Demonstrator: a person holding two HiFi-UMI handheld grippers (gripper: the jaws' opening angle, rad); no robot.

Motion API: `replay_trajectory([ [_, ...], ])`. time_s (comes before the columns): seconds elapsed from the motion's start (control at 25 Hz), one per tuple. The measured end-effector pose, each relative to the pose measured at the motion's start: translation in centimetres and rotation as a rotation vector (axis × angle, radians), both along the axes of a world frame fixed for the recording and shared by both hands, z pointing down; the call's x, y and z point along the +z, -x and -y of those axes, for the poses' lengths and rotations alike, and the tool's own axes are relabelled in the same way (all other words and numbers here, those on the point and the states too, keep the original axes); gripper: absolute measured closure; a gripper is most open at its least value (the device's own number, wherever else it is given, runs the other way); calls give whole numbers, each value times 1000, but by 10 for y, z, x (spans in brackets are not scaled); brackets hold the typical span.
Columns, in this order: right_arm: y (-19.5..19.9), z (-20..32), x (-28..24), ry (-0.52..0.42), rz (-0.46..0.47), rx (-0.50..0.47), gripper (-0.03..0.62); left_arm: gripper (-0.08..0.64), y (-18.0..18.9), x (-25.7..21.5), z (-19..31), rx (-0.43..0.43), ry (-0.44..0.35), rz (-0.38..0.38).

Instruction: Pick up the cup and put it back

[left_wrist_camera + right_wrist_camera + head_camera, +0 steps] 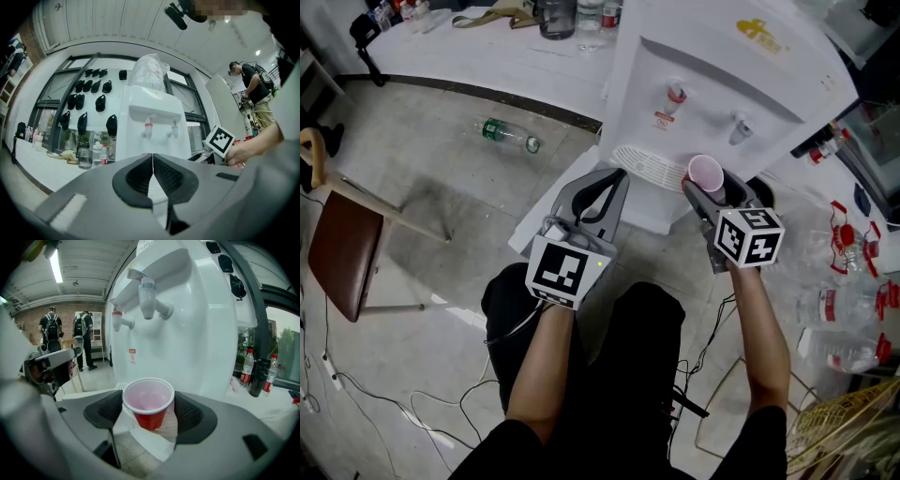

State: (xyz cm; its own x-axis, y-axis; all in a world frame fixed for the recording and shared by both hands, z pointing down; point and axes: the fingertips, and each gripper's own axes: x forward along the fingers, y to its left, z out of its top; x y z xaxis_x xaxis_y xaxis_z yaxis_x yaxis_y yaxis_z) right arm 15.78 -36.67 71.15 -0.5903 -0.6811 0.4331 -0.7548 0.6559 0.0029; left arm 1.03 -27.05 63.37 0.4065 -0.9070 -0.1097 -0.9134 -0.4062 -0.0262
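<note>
So far: pick-up looks done. The red plastic cup [705, 173] is off any support and carried by the right gripper [711, 193].
Left to do: the put-back. Judging by its position, it goes onto the ribbed drip tray [645, 167] of the white water dispenser [722, 84]. No release has begun.
Cup position: in the head view, just in front of the dispenser, by the right end of the drip tray and below the taps. I cannot tell whether it clears the tray.
Cup appearance: red outside, pale pinkish-white inside with a white rolled rim, tapering to the base. It is upright, looks empty, and shows no visible crushing at the wall.
Right jaws: closed on the cup. In the right gripper view, the dark ribbed pads press its two sides just under the rim, with the floor visible beneath its base.
Left jaws: pressed together, pads meeting on a thin line with nothing between.
Left gripper [619, 178]: idle, pointed at the dispenser front, well left of the cup.
</note>
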Motion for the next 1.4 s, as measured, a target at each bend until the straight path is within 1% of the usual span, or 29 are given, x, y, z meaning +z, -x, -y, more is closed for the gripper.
replay_trajectory([
  [0.44, -1, -2, 1, -10, 11, 0, 261, 552, -1, -1, -1, 10, -3, -2],
  [0.96, -7, -9, 0, -10, 33, 24, 261, 552, -3, 1, -1, 17, -1, -6],
  [1.12, -18, -25, -3, -7, 80, 54, 261, 552, -6, 5, 0, 26, 10, -5],
  [1.24, -26, -46, 6, 19, 120, 75, 262, 552, -9, 10, 1, 37, 22, -7],
  [1.32, -26, -57, 16, 32, 117, 78, 278, 552, -11, 13, 2, 45, 28, -9],
  [1.4, -26, -60, 22, 28, 110, 92, 344, 552, -11, 17, 5, 43, 43, -19],
])
